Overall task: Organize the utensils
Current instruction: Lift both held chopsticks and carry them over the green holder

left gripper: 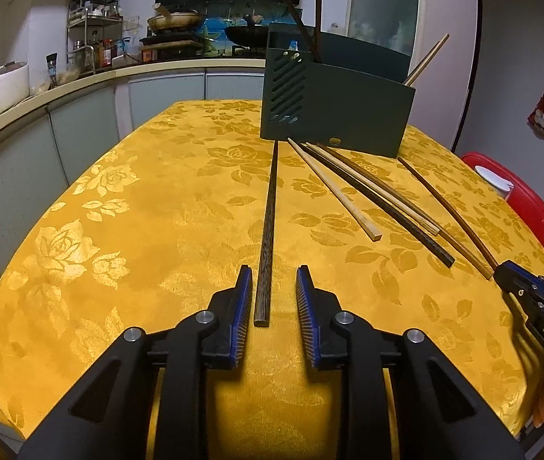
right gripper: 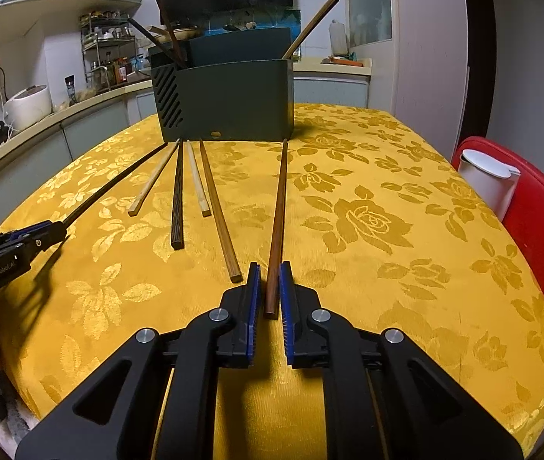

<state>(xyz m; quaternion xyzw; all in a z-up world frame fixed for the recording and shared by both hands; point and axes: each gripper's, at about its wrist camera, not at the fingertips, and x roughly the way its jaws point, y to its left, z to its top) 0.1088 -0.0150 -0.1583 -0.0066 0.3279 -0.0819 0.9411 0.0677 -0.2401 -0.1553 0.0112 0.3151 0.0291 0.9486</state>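
Both tongs straddle chopsticks.
Left tongs (left gripper: 274,281) gape around the dark chopstick (left gripper: 268,230); right tongs (right gripper: 269,278) nearly grip the reddish chopstick (right gripper: 277,211). Close squarely, then lift level.

Green holder (right gripper: 229,99) blocks far end; cloth (right gripper: 387,230) right of chopsticks (right gripper: 191,191) open.

A white rice cooker (right gripper: 28,105) sits on the counter (right gripper: 80,115); a red chair (right gripper: 540,207) adjoins the table.
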